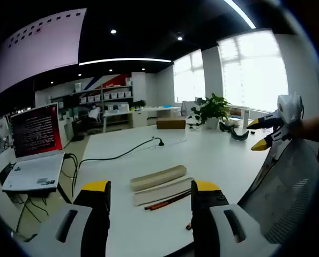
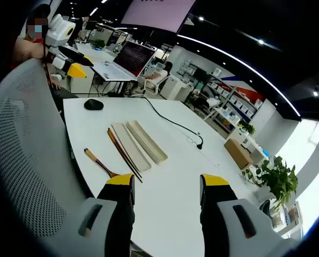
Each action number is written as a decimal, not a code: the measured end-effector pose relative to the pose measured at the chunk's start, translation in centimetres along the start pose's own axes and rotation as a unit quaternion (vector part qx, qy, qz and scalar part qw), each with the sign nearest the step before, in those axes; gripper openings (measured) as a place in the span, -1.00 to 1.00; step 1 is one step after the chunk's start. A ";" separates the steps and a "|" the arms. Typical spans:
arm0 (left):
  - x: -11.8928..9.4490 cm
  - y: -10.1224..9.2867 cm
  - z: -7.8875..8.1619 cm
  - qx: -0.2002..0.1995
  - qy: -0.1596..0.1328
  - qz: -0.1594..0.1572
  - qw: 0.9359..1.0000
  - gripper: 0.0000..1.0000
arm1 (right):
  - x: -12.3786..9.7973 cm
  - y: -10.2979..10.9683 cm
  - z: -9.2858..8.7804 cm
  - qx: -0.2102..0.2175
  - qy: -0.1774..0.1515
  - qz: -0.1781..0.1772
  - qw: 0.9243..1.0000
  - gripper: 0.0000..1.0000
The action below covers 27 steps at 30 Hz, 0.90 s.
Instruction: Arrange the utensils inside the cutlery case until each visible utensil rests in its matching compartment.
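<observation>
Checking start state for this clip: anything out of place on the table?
Yes. The brown chopsticks and wooden-handled spoon lie on the white table beside the beige cutlery case, not inside it.

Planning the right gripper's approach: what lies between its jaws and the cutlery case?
In the right gripper view, chopsticks and a wooden spoon lie between the right gripper and the cutlery case.

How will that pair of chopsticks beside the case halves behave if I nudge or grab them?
The chopsticks look thin, straight and rigid, so probably stiff and light. Lying loose on the smooth white table, they may slide or roll apart when pushed. Being so low, they could slip from the jaws unless pinched squarely, though their surface finish is hard to tell here.
</observation>
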State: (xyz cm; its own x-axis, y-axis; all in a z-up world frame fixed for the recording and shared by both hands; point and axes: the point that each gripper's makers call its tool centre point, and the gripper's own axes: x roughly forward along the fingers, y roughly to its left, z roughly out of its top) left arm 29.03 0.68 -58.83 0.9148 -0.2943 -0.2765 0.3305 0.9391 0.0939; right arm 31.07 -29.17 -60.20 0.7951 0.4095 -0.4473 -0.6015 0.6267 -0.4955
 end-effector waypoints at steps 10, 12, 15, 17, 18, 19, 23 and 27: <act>0.4 1.1 -0.6 -0.007 0.003 0.006 1.000 0.23 | 0.0 -0.4 2.2 -0.027 -0.030 -0.005 0.999 -0.06; 0.4 1.2 -0.6 -0.008 0.004 0.008 1.000 0.23 | 0.1 -0.3 2.0 -0.028 -0.028 -0.002 0.999 -0.06; 0.2 1.4 -0.4 -0.010 0.000 0.013 1.000 0.23 | 0.0 -0.7 2.2 -0.023 -0.035 -0.012 0.999 -0.11; 0.1 1.6 -0.3 -0.016 -0.003 0.017 1.000 0.23 | 0.0 -0.8 2.5 -0.020 -0.038 -0.013 0.999 -0.10; 0.1 1.6 -0.3 -0.017 -0.005 0.017 1.000 0.23 | 0.1 -0.8 2.4 -0.020 -0.037 -0.012 0.999 -0.10; 0.1 1.4 -0.2 -0.016 -0.005 0.016 1.000 0.23 | 0.2 -0.6 2.3 -0.023 -0.033 -0.008 0.999 -0.10; 0.1 1.1 -0.2 -0.014 -0.005 0.013 1.000 0.23 | 0.4 0.1 1.8 -0.043 -0.024 0.002 0.999 -0.10; 0.1 1.2 -0.3 -0.018 -0.005 0.016 1.000 0.22 | 0.4 0.6 1.5 -0.016 -0.021 0.024 0.999 -0.10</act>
State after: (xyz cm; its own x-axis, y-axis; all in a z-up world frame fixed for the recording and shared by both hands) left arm 29.43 1.88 -59.07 0.9269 -0.2658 -0.2650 0.2931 0.9536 0.0686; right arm 31.19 -27.62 -59.57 0.7676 0.4661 -0.4400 -0.6405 0.5848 -0.4979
